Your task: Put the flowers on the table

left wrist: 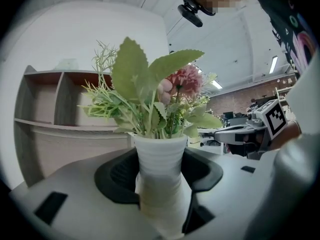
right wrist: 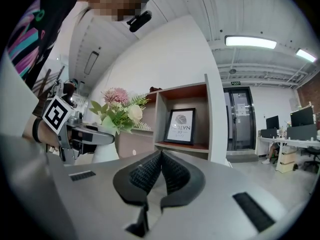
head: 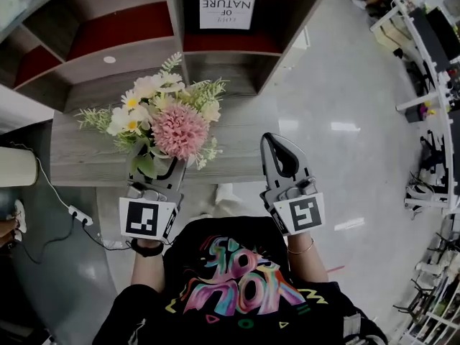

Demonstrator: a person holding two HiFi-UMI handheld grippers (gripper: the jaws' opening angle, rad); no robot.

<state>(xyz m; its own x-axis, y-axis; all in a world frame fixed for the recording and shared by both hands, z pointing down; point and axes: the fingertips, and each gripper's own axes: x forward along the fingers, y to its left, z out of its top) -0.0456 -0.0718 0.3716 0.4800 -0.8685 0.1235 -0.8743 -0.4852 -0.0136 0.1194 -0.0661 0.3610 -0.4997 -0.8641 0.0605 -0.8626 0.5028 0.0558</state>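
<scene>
A bouquet of flowers, pink and white with green leaves, stands in a white ribbed vase. My left gripper is shut on the vase and holds it above the near edge of the grey wooden table. In the left gripper view the black pads press both sides of the vase. My right gripper is shut with nothing between its jaws, held to the right of the flowers beyond the table's end. The right gripper view shows the flowers and the left gripper at left.
A wooden shelf unit with red-lined compartments stands behind the table, with a framed print in one compartment. A white cable and plug lie on the floor at left. Desks and chairs stand at the far right.
</scene>
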